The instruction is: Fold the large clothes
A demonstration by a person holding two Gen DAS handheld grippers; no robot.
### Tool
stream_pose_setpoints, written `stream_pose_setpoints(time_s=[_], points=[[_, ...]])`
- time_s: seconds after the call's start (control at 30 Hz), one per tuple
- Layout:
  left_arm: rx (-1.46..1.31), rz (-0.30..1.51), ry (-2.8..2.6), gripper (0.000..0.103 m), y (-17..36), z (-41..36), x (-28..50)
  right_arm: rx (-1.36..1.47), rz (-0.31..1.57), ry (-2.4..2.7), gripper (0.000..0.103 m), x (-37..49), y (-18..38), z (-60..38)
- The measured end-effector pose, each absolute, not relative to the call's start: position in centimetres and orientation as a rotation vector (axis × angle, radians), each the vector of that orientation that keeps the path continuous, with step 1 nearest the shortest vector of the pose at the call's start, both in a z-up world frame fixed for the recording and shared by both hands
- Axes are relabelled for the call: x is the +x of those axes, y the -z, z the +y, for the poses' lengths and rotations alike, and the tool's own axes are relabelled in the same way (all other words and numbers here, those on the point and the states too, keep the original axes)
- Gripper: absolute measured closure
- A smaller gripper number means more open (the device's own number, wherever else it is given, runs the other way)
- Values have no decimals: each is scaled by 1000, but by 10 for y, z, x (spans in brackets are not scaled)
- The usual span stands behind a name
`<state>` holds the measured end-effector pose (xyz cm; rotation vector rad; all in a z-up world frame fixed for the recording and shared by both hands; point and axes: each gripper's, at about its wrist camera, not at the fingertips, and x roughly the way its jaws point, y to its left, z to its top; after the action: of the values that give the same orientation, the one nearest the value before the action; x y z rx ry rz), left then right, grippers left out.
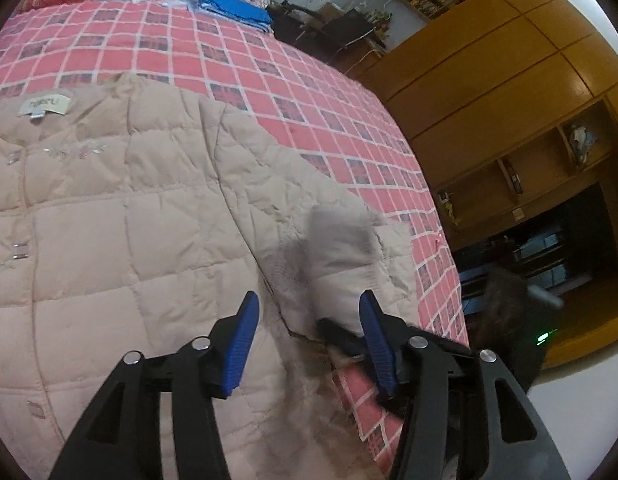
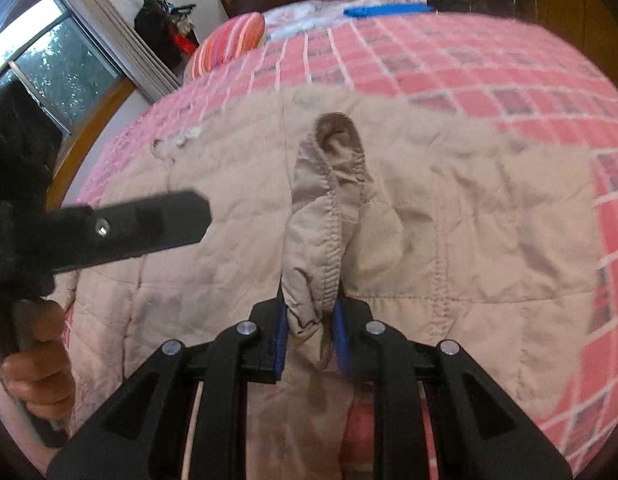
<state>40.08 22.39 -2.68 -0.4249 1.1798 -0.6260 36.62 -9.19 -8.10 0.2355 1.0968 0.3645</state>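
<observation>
Ahead of both our grippers the pink checked bedspread [image 1: 317, 80] covers the bed, and on it lies the big beige quilted jacket [image 1: 109, 216], front up, its body running away from us toward the collar at the far end.

The relation that matters is the sleeve [image 2: 329, 216]. Our right gripper [image 2: 311, 332] is clamped on the gathered cuff end, so the sleeve stands up out of the jaws and runs straight forward along the fingers, its open end pointing at the far side of the bed. The jacket body spreads below and to both sides of it. We judge the next move is to carry this sleeve across the chest, so the right hand is the one already on the work.

Our left gripper [image 1: 309, 328] hangs just above the jacket's near edge with its blue pads [image 1: 245, 340] apart and nothing between them. The lifted cuff sits just ahead of it, blurred.

Beyond the jacket, near the far pillows, a folded blue cloth [image 1: 233, 8] lies well apart.

The collar label [image 1: 45, 106], far ahead and left of the left gripper, carries a short printed word we cannot read.
</observation>
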Motion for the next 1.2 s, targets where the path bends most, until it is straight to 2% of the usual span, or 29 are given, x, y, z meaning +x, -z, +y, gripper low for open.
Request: stream_pose_setpoints(time_s=[0.2,0.27,0.3,0.33,0.47,0.6,0.77,0.87,0.9,0.93,0.97,1.0,1.13,1.2], points=[[-420,1263,633,52,57,195,417,215,1105,-357,82,368,95,-81],[-380,1295,604,55,69,183,424,199,1100,-367,76,368,92,-78],[-374,1313,587,71,75,180,426,198,1099,-372,75,366,90,-76],[-377,1326,575,77,80,179,427,193,1100,-376,74,363,87,-77],[-423,1322,585,88,85,188,426,261,1064,-395,68,344,72,-104],[-445,1312,590,90,83,200,423,348,991,-202,46,335,48,-163],[-454,1296,580,90,79,214,424,543,1057,-143,41,341,71,-227],[-458,1298,576,91,82,217,425,544,1124,-115,42,343,94,-227],[-457,1299,574,91,82,217,424,561,1135,-133,53,343,102,-224],[-456,1299,569,91,82,217,423,577,1139,-152,58,345,106,-223],[-459,1298,563,92,83,220,421,597,1137,-162,59,348,110,-223],[-464,1296,563,92,82,223,420,597,1128,-162,65,348,109,-220],[-476,1258,561,94,68,243,411,504,1100,-174,76,342,88,-199],[-476,1226,560,95,55,255,406,462,1072,-209,78,342,72,-188]])
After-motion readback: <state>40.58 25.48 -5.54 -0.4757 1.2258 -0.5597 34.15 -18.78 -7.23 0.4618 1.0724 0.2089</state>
